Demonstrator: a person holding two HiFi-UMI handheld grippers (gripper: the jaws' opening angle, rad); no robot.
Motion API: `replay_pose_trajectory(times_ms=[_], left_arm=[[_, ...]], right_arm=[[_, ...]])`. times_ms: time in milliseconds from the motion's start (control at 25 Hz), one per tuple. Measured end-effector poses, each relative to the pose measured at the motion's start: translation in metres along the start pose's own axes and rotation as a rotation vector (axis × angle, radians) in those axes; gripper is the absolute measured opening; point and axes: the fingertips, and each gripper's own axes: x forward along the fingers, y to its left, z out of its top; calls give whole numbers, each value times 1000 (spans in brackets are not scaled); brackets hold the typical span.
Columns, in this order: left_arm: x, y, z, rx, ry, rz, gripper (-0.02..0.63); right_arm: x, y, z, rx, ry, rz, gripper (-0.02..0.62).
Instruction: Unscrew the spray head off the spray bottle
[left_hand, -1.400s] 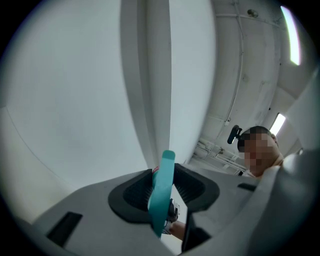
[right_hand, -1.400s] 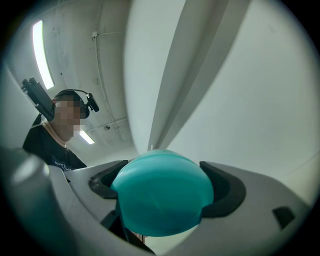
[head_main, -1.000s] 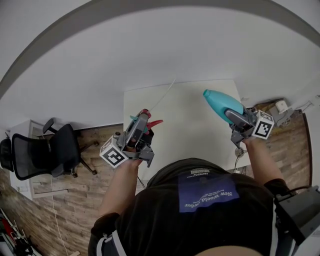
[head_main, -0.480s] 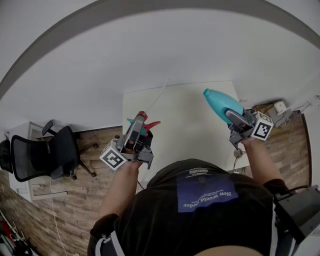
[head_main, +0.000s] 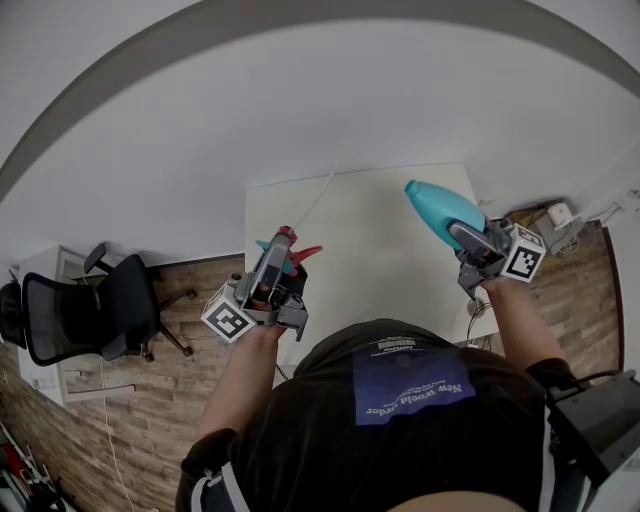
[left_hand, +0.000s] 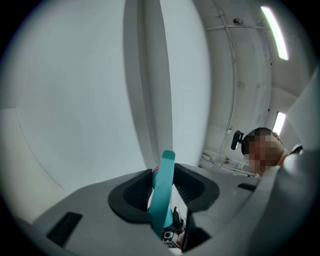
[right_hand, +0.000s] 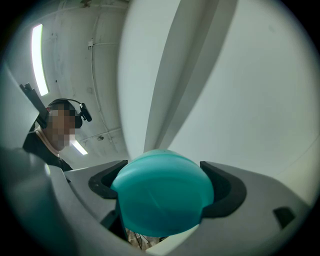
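In my left gripper (head_main: 283, 250) the jaws stand at a middling width, closed on the spray head (head_main: 290, 252). In the left gripper view a teal strip of it (left_hand: 164, 195) stands upright between my pads, gripped from both sides. Its red trigger juts past my jaw tips, and a thin white dip tube (head_main: 322, 195) trails on beyond them over the white table (head_main: 380, 250).

My right gripper (head_main: 470, 235) holds the teal spray bottle (head_main: 440, 205). The bottle's rounded end fills the space between my jaws (right_hand: 160, 197), with both pads hugging its sides.

Head and bottle are well apart, one in each gripper, so I judge the unscrewing done: the head is off. What is left, as I see it, is to bring both parts down and set them on the table ahead of my jaws, opening each grip only once the part rests.

As for writing, I find no brand or label on bottle or head. Each marker cube (head_main: 227, 312) bears black-and-white squares only. The blue patch (head_main: 412, 385) on my shirt carries upside-down white print; it seems to begin "New world", and the rest is too small to read.
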Motion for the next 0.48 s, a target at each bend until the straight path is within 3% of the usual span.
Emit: replay_pose_trajectory(times_ms=[480], left_arm=[[-1, -1, 2, 2, 3, -2, 143]], right_arm=[[5, 3, -2, -3, 8, 13, 440]])
